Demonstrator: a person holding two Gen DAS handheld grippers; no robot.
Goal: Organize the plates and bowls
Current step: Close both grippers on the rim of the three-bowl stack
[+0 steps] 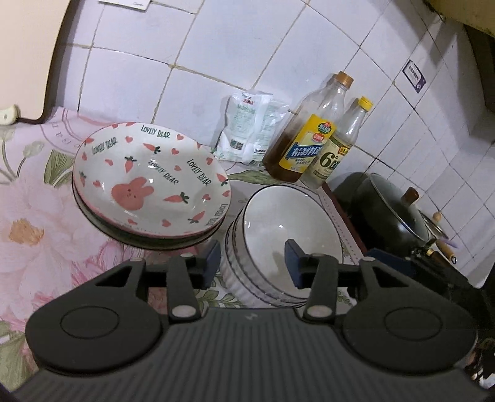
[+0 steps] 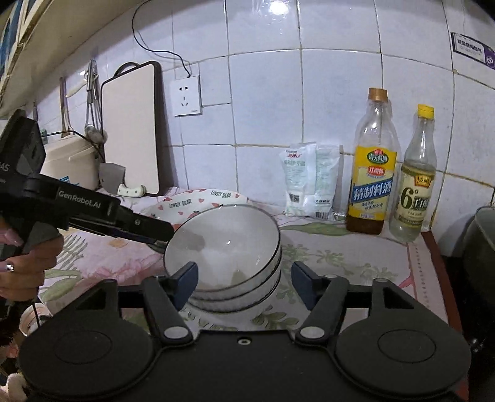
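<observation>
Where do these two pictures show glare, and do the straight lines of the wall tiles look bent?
Right wrist view: a bright glare spot sits on the glossy white wall tiles at the top, and a small highlight inside the top white ceramic bowl with dark rim. Left wrist view: small highlights on the carrot-and-rabbit patterned ceramic plate. In both views the fisheye lens curves the tile joints strongly near the edges.

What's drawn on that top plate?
Pink rabbit, carrots, hearts and "LOVELY BEAR" lettering on the white top plate; clearest in the left wrist view.
</observation>
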